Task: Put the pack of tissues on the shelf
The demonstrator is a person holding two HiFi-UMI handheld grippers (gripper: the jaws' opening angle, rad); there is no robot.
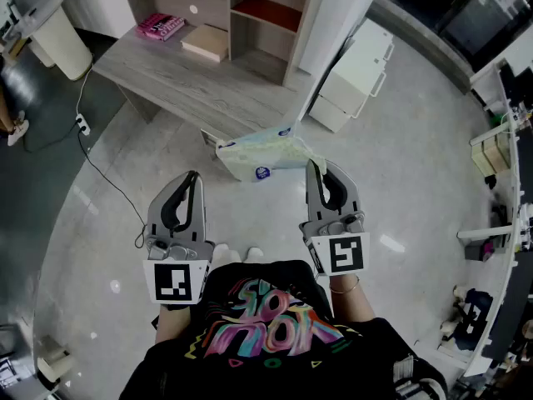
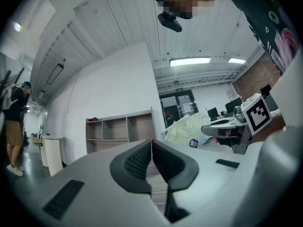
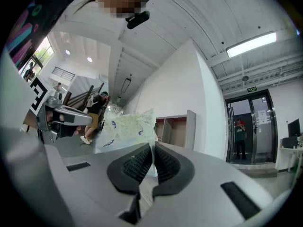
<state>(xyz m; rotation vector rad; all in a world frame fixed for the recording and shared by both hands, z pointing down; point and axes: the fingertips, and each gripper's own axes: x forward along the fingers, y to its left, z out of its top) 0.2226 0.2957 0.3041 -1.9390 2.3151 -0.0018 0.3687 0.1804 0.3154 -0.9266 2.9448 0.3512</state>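
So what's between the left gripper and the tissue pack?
Nothing: in the head view only bare floor separates the left gripper from the tissue pack.

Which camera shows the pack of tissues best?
The head view: the whole pack of tissues shows from above, pinched by the right claw. The left gripper view shows only part; in the right gripper view the claw hides its lower edge.

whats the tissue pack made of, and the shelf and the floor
Pack of tissues: looks like thin plastic film, slightly glossy and crinkled, bending where the right gripper pinches its edge.
Shelf: probably wood-grain laminate board, matte, with grey-brown streaks.
Floor: hard and polished, perhaps tile or stone; it shows bright light reflections.
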